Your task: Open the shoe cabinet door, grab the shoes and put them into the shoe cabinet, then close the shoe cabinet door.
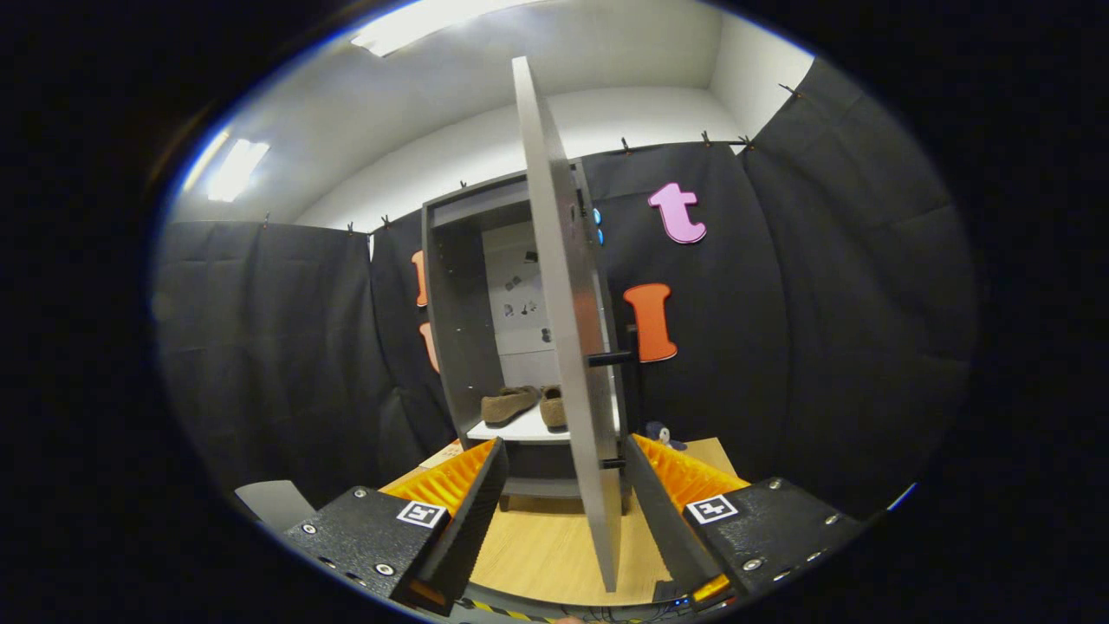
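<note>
Item: shoe cabinet [459,286], centre frame; door [563,347] swung open, seen edge-on between the jaws of the gripper [563,494], spread wide, nothing held. Shoes [520,403] shelved inside. Risk: door edge may be missed; the shoe nearest it could be caught on closing

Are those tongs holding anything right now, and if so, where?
Nothing is gripped. The tongs stand open with the cabinet door's lower edge between the fingers, apparently untouched. The shoes sit inside on the shelf.
</note>
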{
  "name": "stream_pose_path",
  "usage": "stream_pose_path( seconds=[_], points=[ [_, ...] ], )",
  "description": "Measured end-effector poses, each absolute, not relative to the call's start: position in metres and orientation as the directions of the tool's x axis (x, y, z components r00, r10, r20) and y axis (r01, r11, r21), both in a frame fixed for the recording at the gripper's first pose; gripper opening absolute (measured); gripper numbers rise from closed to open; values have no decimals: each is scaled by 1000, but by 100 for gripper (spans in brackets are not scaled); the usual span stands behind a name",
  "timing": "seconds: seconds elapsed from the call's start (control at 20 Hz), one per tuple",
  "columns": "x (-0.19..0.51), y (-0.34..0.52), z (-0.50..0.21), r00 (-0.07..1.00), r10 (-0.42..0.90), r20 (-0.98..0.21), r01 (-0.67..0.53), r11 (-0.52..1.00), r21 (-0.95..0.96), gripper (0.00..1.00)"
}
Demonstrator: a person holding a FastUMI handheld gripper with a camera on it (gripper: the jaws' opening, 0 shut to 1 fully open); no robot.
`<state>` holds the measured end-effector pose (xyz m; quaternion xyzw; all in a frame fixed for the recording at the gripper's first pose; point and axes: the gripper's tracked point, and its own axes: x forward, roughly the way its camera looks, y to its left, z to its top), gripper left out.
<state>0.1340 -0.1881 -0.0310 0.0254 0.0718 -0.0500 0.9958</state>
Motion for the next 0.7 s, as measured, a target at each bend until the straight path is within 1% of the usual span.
stream_pose_path(
  seconds=[0.25,0.4,0.6,0.7],
  points=[
    [138,-240,-20,975,-189,-118,196,979,51,86],
    [148,-251,-27,971,-198,-138,205,978,43,88],
    [163,-238,-41,972,-164,-168,173,984,43,90],
    [163,-239,-40,967,-201,-156,207,978,22,88]
  ],
)
